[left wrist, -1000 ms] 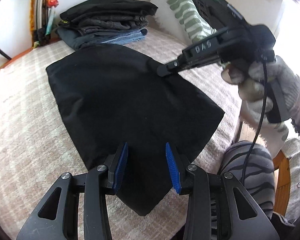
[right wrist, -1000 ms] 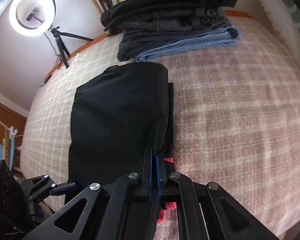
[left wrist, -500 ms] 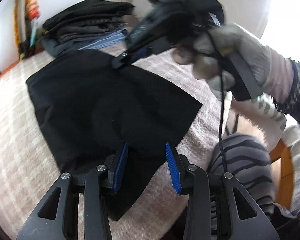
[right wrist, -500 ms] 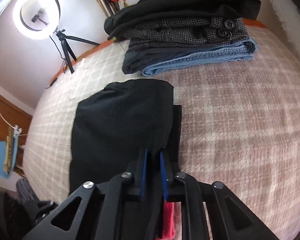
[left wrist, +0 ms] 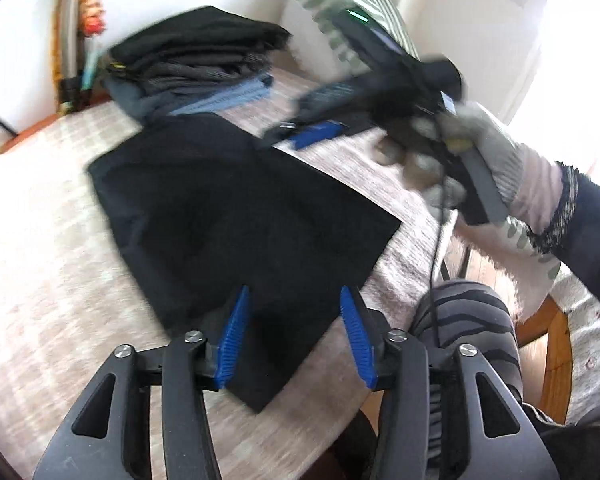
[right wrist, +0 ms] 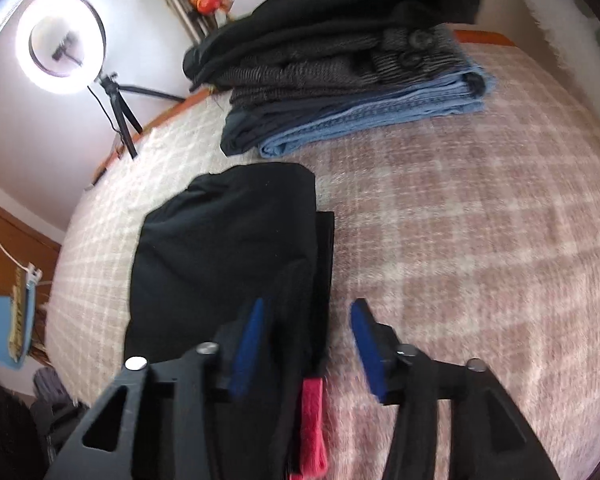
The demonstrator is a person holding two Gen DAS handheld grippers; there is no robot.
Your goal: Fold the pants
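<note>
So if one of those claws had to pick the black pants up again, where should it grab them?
Probably the near corner of the black pants, which lies flat on the blanket and points at the left gripper. Come in low from that near side, one finger sliding under the edge; its opening jaws pinch nothing yet.

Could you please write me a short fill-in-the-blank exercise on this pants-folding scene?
1. The folded pants lying on the blanket are ____ in colour.
2. The bottom garment in the stack of clothes is blue ____.
3. The lit lamp on the tripod is a ____ light.

Missing words: black; denim; ring
</note>
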